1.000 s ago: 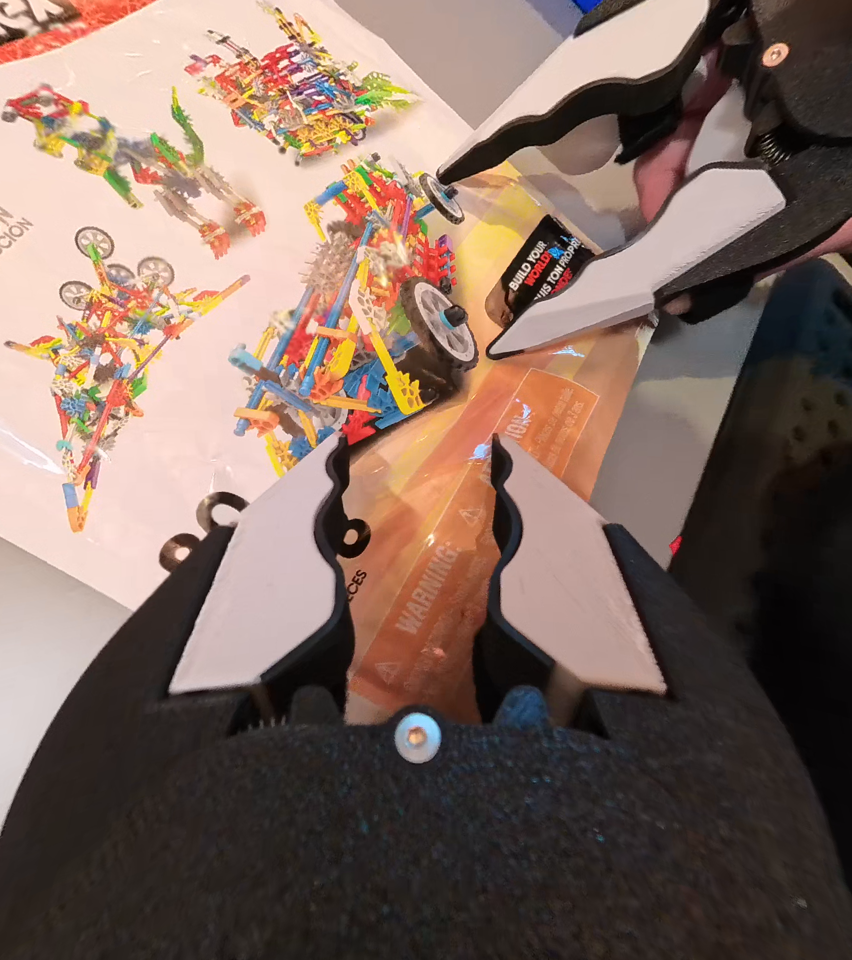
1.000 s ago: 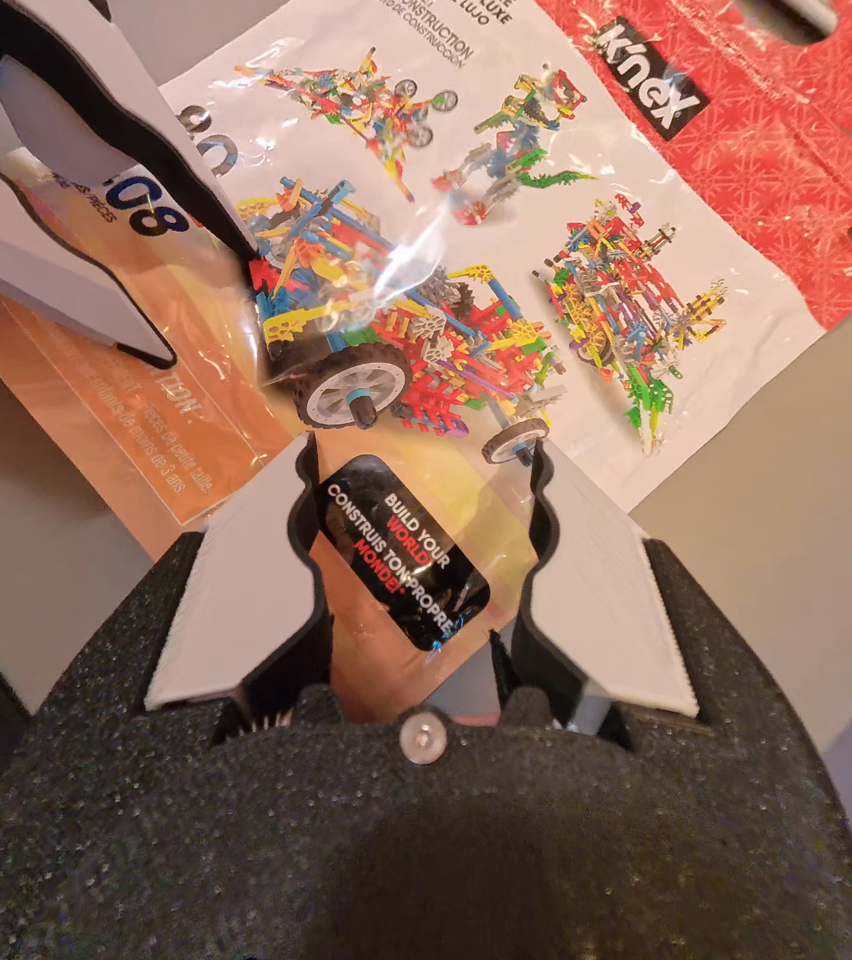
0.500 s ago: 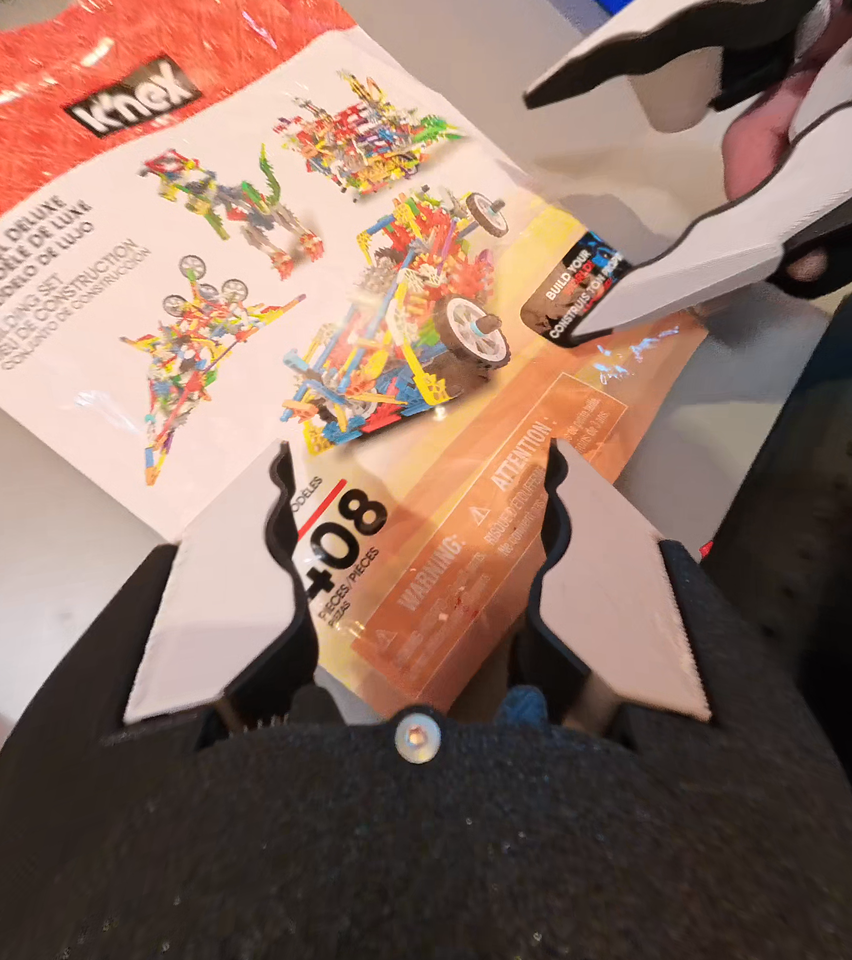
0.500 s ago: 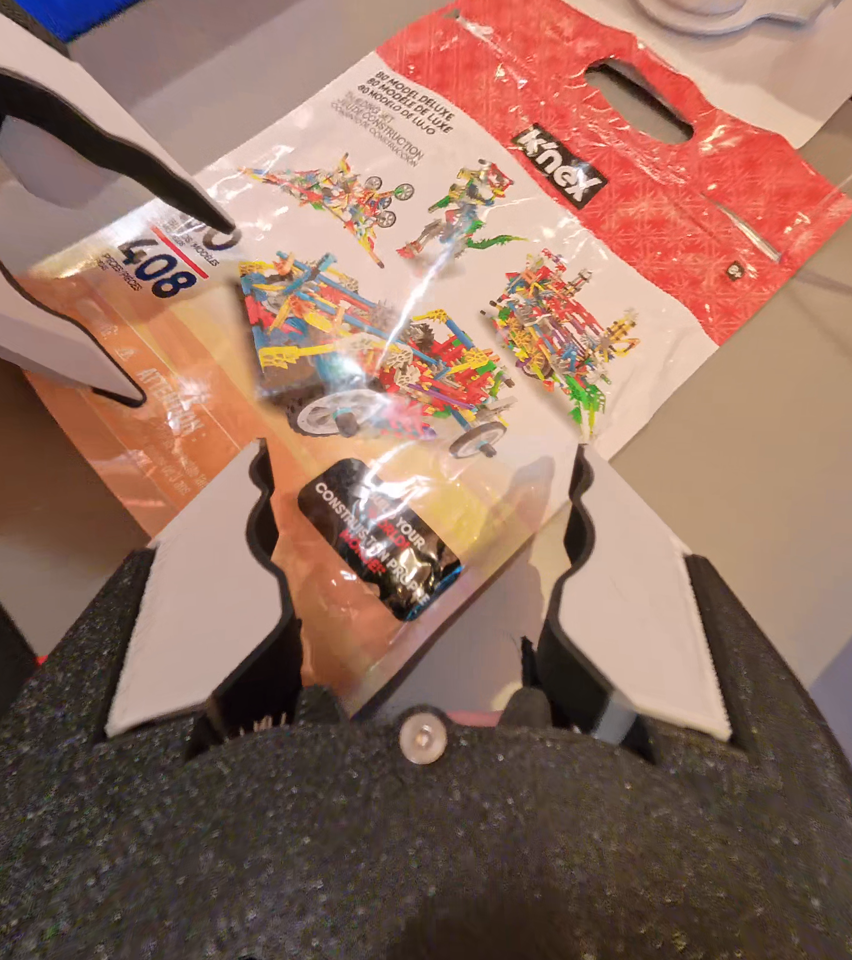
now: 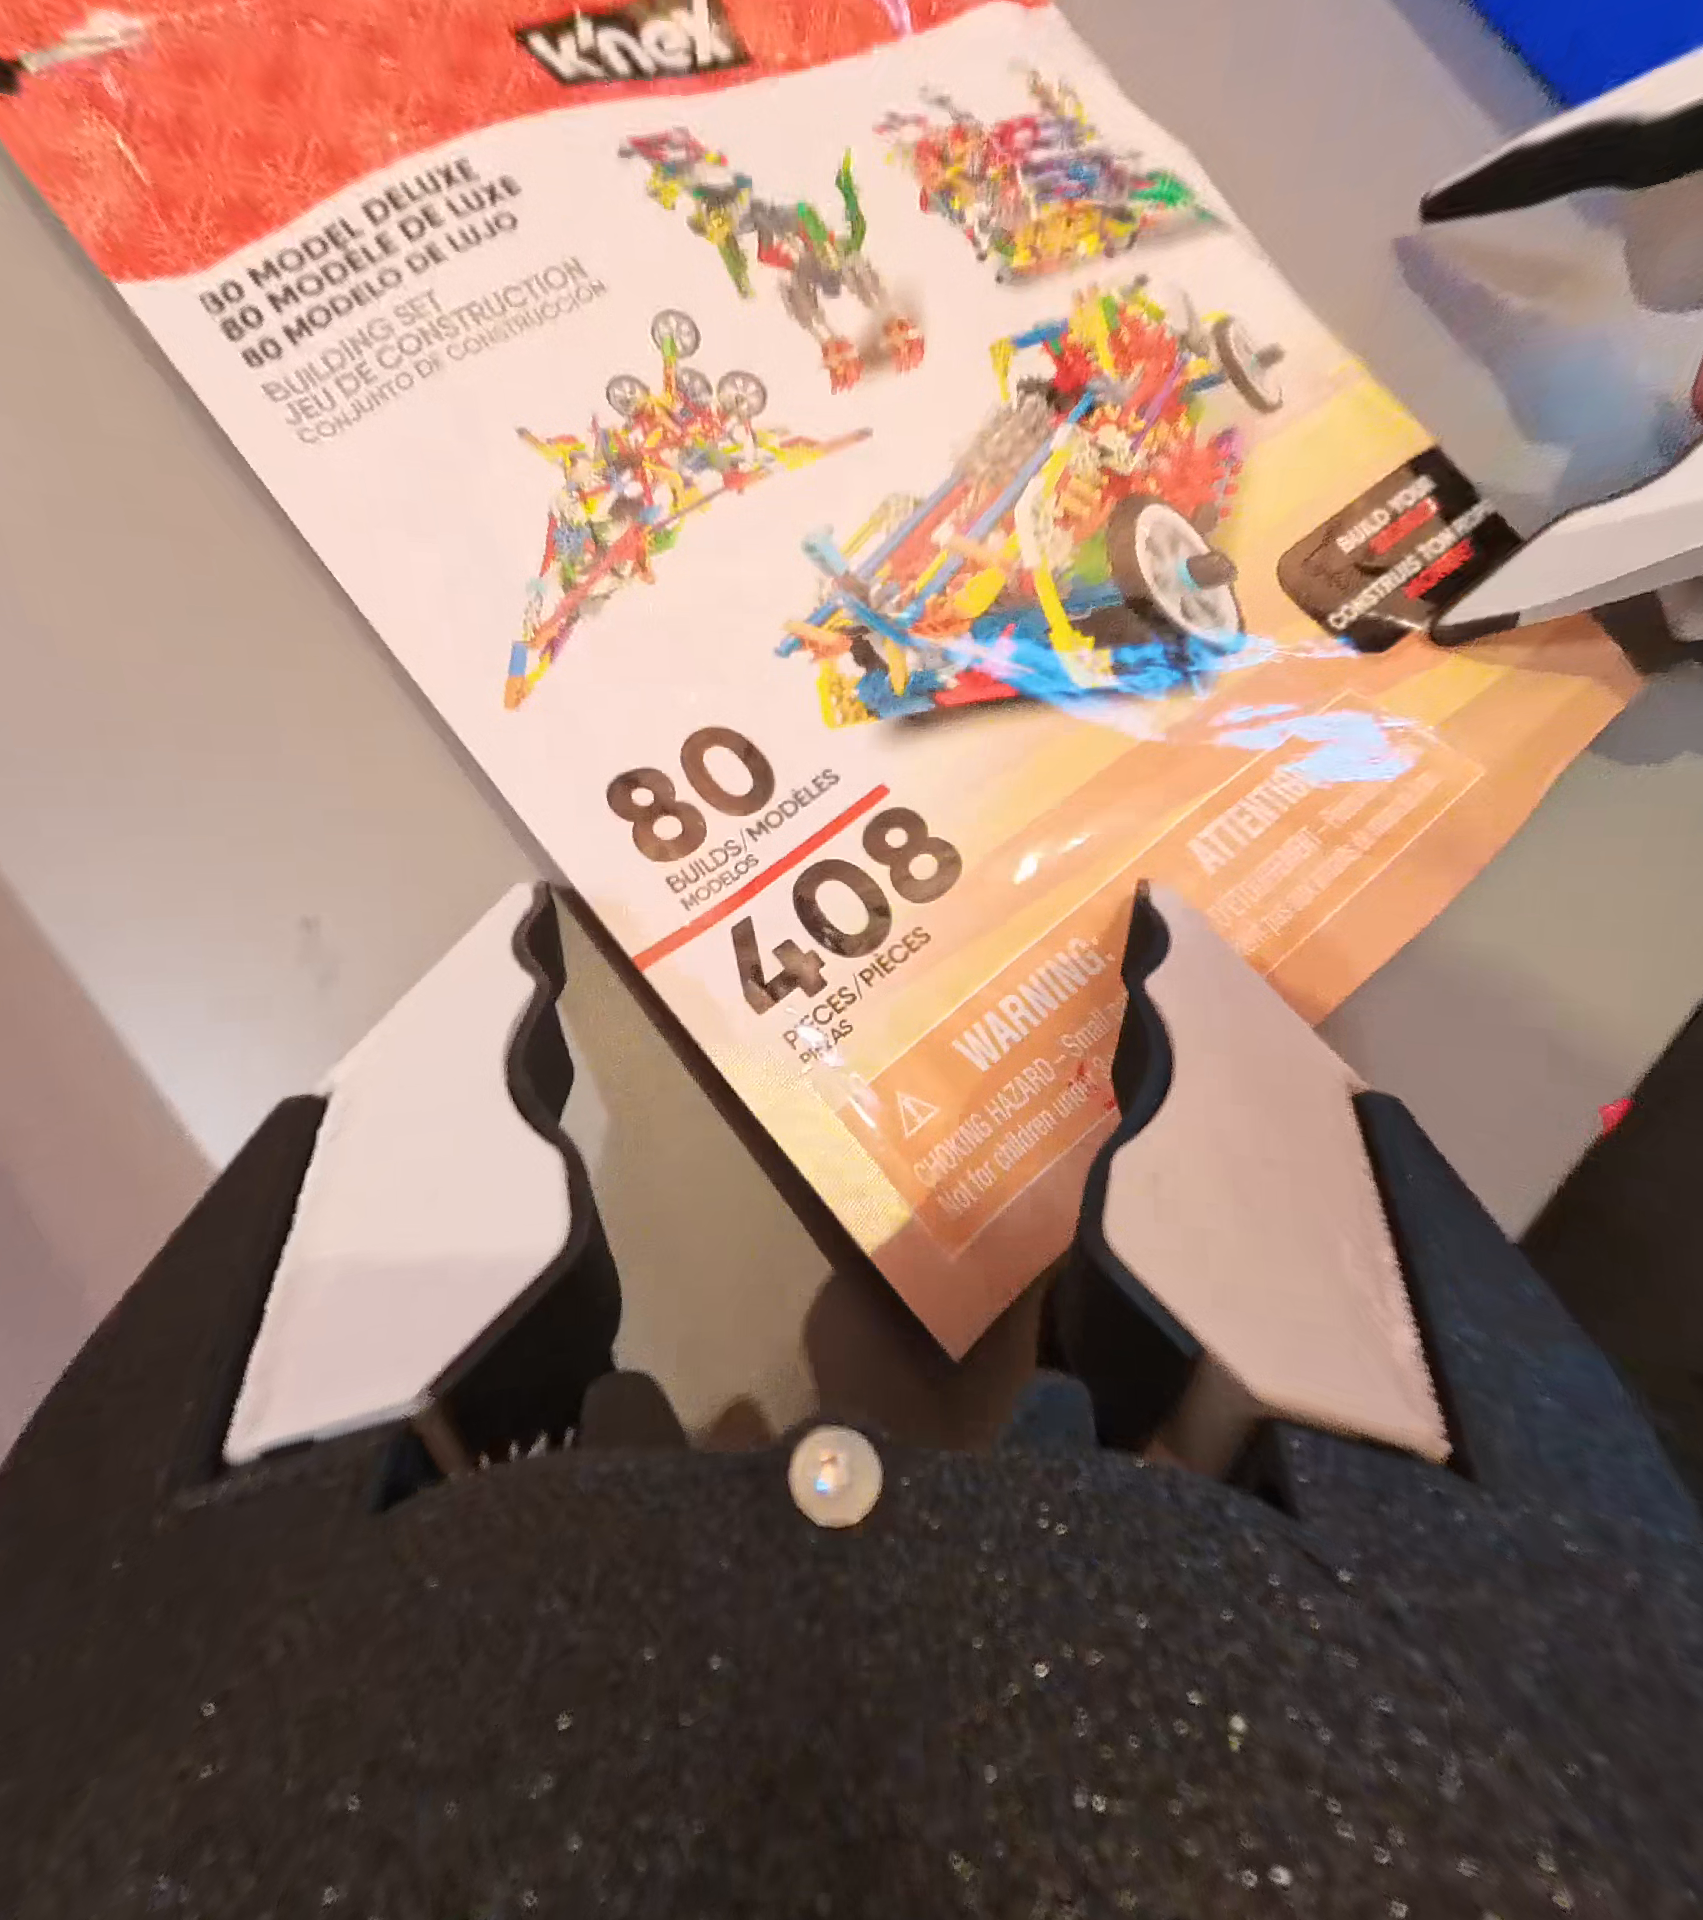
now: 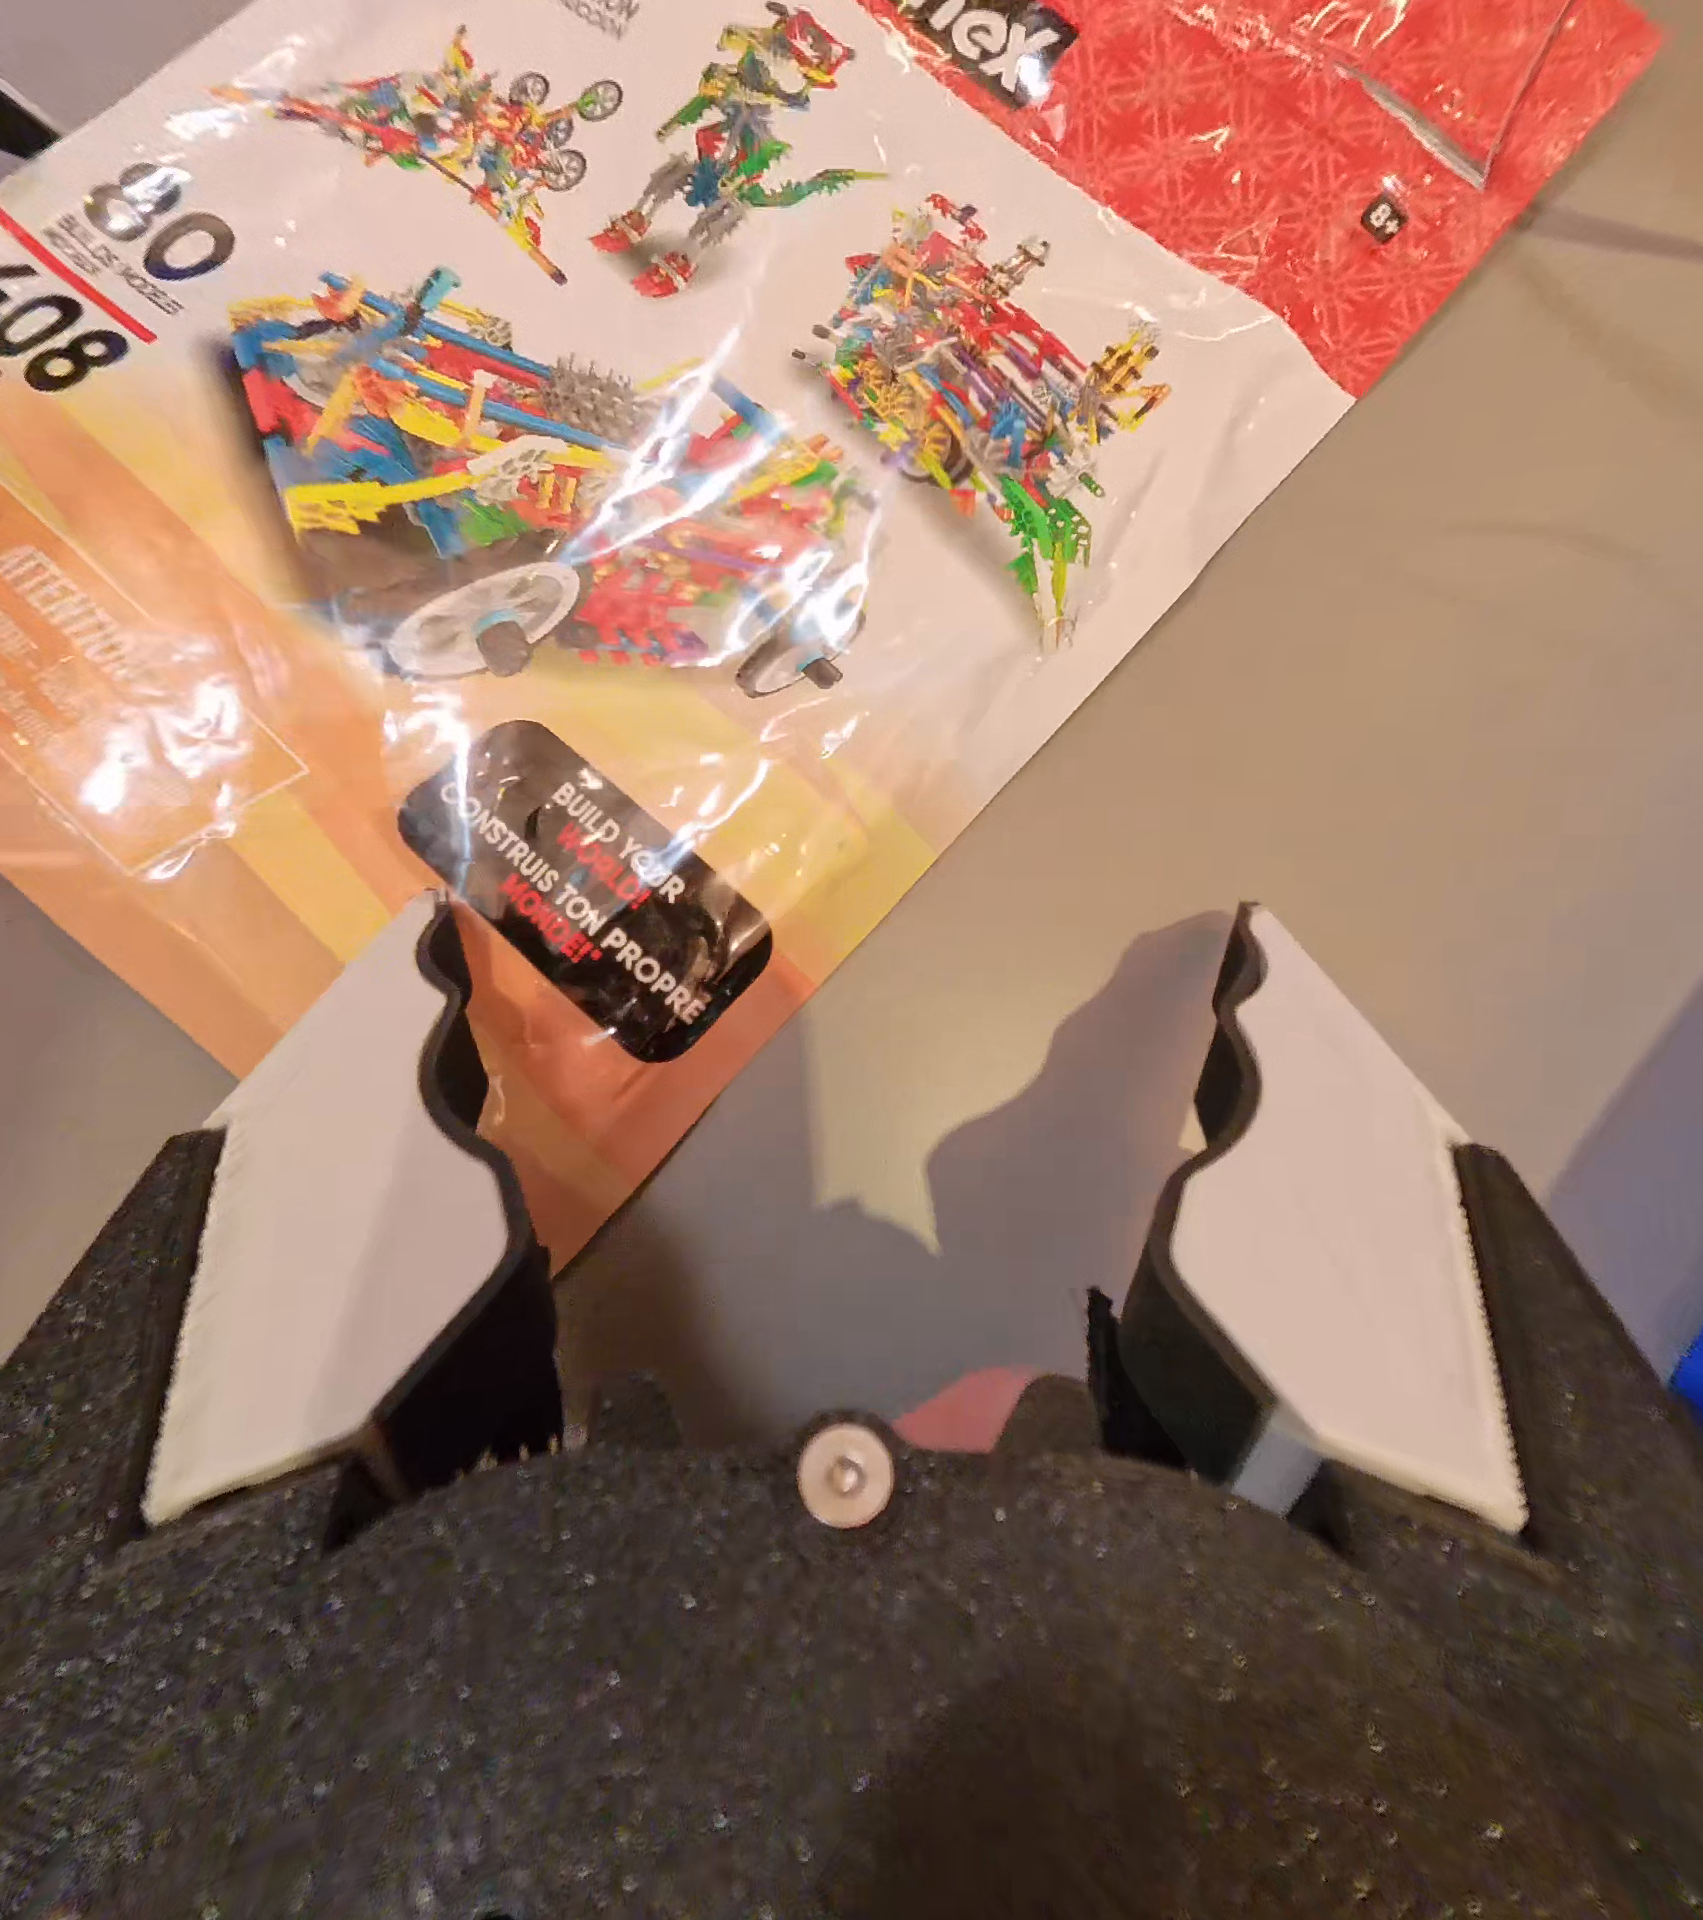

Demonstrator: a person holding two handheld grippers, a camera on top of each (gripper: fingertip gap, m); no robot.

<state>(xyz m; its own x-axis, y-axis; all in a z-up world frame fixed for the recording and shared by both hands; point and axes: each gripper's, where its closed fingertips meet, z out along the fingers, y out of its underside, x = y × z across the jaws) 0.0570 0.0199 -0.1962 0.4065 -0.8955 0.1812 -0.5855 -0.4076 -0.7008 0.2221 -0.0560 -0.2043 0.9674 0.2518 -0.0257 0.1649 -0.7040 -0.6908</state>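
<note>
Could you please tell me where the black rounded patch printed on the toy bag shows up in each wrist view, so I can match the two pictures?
Left wrist view: the black rounded patch sits at the right edge, partly under a finger of the right gripper.
Right wrist view: black rounded patch, lower centre-left, just ahead of that gripper's own left finger.
Shared landmark: the printed wheeled model on the toy bag borders the patch.

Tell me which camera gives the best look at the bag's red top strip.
The right wrist view: the red strip of the toy bag runs wide to its far corner, creased plastic included. The left wrist view shows the strip only partly, blurred and cut by the frame's top edge.
</note>
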